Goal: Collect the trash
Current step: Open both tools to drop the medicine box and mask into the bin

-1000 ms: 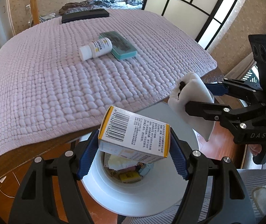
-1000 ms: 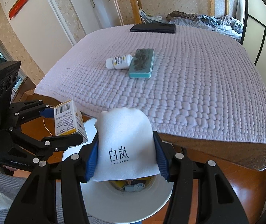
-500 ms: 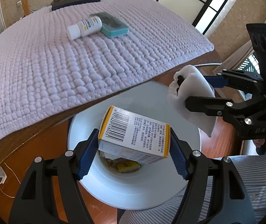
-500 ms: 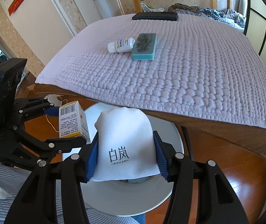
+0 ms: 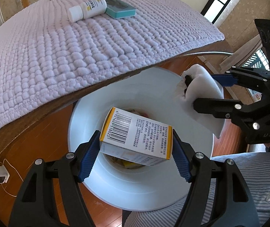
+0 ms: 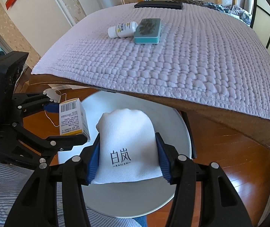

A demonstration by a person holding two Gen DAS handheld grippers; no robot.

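Left gripper (image 5: 136, 147) clamps white-and-yellow barcoded cardboard box (image 5: 136, 136) directly above round white plastic bin (image 5: 127, 189), positioned for drop. Right gripper (image 6: 127, 160) pinches white foam pouch (image 6: 127, 147) over bin's rim (release next, likely). Bin sits under table edge.

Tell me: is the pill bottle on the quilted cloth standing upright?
No. The pill bottle lies on its side against the teal case.

A white pouch (image 6: 127, 147) is clamped in the right gripper (image 6: 127, 157) above a white bin (image 6: 180, 132). A barcoded box (image 6: 72, 117) is held by the left gripper (image 6: 63, 123) beside it.
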